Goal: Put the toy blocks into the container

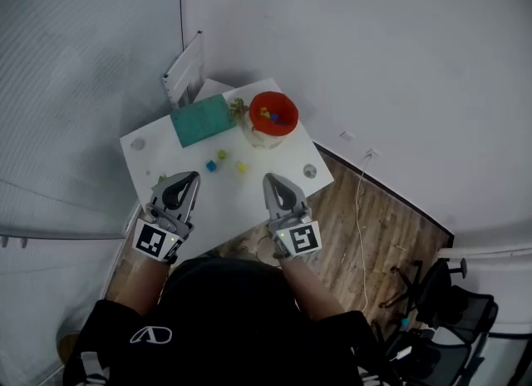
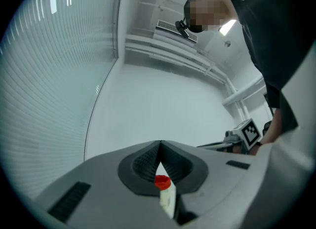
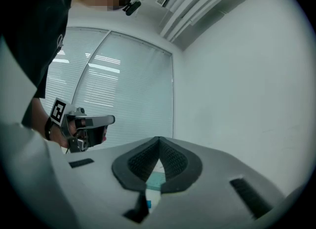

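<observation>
Head view first: both grippers sit at the near edge of the white table (image 1: 166,160), left gripper (image 1: 190,180) and right gripper (image 1: 272,183), each with its jaws pressed together and nothing in them. The loose blocks lie straight ahead, up the frame and between the two tips. I count three: a blue block (image 1: 211,165) closest to the left gripper, a green block (image 1: 222,155) just behind it, and a yellow block (image 1: 241,167) closest to the right gripper. One red container (image 1: 254,122) stands beyond them, toward the upper right, beside a teal mat (image 1: 202,120). It already holds a few blocks, too small to count. Left gripper view: the tips meet, and the red container shows through the gap below them. Right gripper view: tips meet again, with the teal mat and blue block glimpsed beneath. I'd send the right one for yellow.
</observation>
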A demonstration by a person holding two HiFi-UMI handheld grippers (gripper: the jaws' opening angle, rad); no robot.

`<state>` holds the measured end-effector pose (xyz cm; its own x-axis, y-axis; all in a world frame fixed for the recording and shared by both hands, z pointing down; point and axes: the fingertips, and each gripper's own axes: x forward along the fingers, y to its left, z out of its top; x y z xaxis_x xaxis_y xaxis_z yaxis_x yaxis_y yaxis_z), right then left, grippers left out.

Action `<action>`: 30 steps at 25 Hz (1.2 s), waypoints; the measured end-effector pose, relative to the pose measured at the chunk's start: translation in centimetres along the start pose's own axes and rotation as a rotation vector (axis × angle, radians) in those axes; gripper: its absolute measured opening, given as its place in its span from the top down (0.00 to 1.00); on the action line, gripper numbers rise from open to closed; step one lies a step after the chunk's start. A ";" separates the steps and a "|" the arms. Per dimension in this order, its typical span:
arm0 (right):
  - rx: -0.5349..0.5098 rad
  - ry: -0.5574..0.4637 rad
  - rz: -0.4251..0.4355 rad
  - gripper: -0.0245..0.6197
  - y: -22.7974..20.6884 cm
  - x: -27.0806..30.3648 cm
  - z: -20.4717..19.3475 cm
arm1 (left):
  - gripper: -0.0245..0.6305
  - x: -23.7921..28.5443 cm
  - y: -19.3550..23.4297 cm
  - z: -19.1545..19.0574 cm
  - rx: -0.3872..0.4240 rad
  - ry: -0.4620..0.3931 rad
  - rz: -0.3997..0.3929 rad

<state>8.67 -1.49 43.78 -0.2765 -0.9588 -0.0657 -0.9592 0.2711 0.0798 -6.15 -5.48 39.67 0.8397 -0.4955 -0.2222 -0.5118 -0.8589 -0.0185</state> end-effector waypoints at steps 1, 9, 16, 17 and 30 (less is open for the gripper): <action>0.002 0.006 0.014 0.95 -0.3 0.2 -0.2 | 0.96 0.4 0.0 0.1 0.001 -0.003 0.012; -0.030 -0.025 0.024 0.05 -2.6 3.1 -0.7 | 0.96 1.8 0.6 -1.8 -0.016 0.052 0.065; -0.038 0.138 0.145 0.08 -1.7 5.6 -4.2 | 0.96 2.4 1.1 -1.6 -0.014 0.041 0.111; -0.041 0.151 0.154 0.08 -1.8 6.1 -4.9 | 0.96 2.4 1.2 -1.6 -0.014 0.045 0.117; -0.046 0.534 0.298 0.09 -2.1 12.0 -22.3 | 0.96 0.7 2.5 -3.3 -0.026 0.095 0.186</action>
<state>8.66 -15.49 64.99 -0.4537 -0.7553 0.4729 -0.8382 0.5420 0.0614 -6.25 -8.44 42.64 0.7455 -0.6544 -0.1267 -0.6554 -0.7543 0.0397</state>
